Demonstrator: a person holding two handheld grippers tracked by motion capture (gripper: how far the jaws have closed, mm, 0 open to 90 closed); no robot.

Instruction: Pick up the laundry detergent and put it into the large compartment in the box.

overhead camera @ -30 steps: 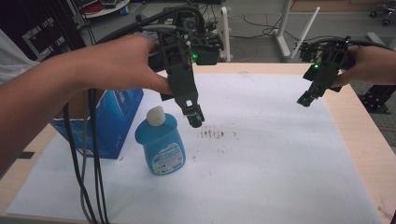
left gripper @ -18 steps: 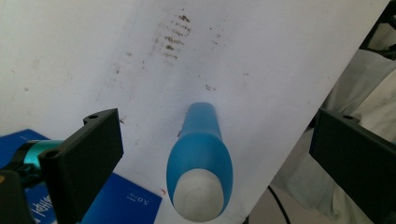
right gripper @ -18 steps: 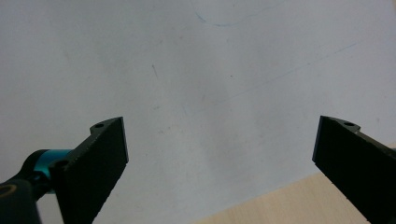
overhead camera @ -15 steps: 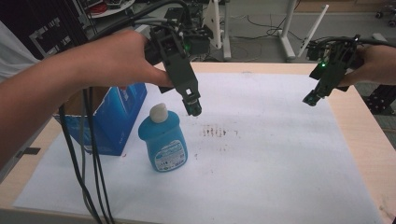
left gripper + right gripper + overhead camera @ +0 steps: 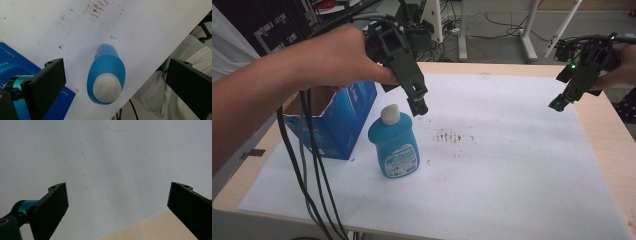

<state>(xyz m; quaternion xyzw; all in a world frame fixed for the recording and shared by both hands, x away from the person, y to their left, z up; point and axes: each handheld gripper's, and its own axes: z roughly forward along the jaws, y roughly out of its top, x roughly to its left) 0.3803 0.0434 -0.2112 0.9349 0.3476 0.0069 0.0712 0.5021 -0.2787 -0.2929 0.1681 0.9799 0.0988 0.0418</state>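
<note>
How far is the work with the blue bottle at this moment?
Done: the blue bottle stands upright on the white sheet, beside the blue box. In hand: the left gripper hovers above its white cap, jaws wide open. Left: lowering and gripping it. The right gripper hangs open, far off.

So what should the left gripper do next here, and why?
Probably lower straight down over the blue bottle. The left gripper hangs above it with jaws wide open, the white cap centred between them, nothing gripped yet. The bottle stands upright beside the blue box.
</note>
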